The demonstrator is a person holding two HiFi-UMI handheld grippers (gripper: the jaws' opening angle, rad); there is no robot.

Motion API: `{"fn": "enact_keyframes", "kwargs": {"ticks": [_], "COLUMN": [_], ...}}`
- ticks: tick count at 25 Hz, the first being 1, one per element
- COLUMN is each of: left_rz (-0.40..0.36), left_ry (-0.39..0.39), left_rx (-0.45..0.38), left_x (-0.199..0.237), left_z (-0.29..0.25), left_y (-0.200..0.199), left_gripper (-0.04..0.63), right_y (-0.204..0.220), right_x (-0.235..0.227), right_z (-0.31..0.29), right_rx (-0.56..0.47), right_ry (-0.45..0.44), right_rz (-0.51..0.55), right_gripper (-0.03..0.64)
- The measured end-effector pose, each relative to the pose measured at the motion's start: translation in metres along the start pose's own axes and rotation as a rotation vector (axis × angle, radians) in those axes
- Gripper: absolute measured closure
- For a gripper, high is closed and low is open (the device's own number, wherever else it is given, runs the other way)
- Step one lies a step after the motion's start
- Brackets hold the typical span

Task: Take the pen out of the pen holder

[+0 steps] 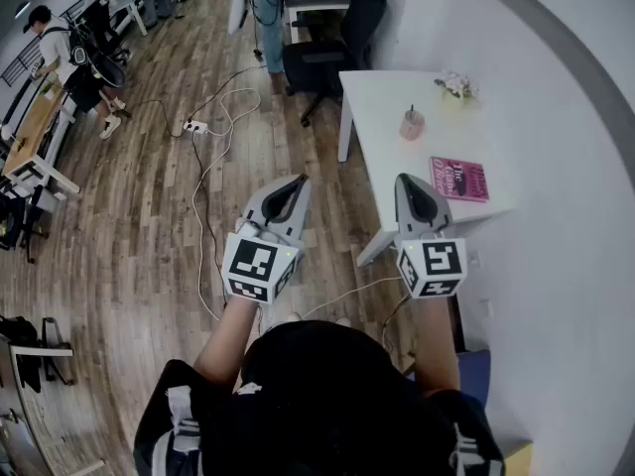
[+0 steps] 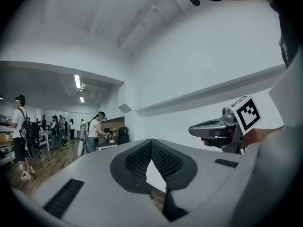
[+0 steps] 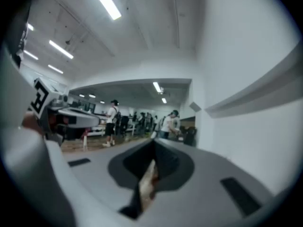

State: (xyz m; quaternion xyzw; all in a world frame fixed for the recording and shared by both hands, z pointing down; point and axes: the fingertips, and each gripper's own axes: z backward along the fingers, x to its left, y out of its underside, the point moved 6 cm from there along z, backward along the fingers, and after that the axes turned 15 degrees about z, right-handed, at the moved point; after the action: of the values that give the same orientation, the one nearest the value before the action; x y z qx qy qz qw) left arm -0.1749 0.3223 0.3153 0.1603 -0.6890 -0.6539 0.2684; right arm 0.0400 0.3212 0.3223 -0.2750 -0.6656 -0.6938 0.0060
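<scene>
Right now I hold both tongs up in front of me, side by side and apart from each other. My left tongs (image 1: 301, 179) are over the wooden floor (image 1: 149, 196). My right tongs (image 1: 405, 178) are near the front edge of the white table (image 1: 382, 102).

The left tongs' own camera shows their jaws closed tip to tip (image 2: 151, 141). Only a narrow slit shows lower down, and nothing is gripped in it. The right tongs (image 3: 154, 143) look the same: tips together and empty, though that picture is blurred.

The pen holder (image 1: 412, 126) is a small pink cup standing upright on the table, well beyond both tongs. The pen (image 1: 411, 110) stands in it, a thin dark stick rising above the rim. Neither tong touches it.

A pink book (image 1: 458, 178) lies flat near the table's front right, between the holder and my right tongs. A little bunch of flowers (image 1: 456, 86) sits farther back, beside the wall. A black office chair (image 1: 337, 38) stands at the table's far end. White cables (image 1: 210, 157) trail across the floor, and other people (image 1: 62, 53) are busy at desks across the room.
</scene>
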Motion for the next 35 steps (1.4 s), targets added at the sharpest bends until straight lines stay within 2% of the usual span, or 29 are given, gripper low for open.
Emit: {"fn": "enact_keyframes", "kwargs": {"ticks": [7, 21, 29, 35], "left_rz": [0.02, 0.007, 0.009, 0.024], "left_ry": [-0.003, 0.003, -0.012, -0.013], "left_rx": [0.02, 0.08, 0.081, 0.091], "left_x": [-0.012, -0.046, -0.03, 0.002], "left_z": [-0.005, -0.03, -0.054, -0.087], "left_y": [0.007, 0.038, 0.043, 0.04], "left_gripper": [0.577, 0.577, 0.577, 0.577], "right_y": [0.009, 0.052, 0.064, 0.069], "right_x": [-0.005, -0.02, -0.027, -0.038], "right_z": [0.008, 0.017, -0.008, -0.052], "right_rx": [-0.002, 0.027, 0.037, 0.053], "right_ry": [-0.029, -0.101, -0.126, -0.126], "right_rz": [-0.037, -0.071, -0.066, -0.056], "right_gripper": [0.583, 0.583, 0.583, 0.583]}}
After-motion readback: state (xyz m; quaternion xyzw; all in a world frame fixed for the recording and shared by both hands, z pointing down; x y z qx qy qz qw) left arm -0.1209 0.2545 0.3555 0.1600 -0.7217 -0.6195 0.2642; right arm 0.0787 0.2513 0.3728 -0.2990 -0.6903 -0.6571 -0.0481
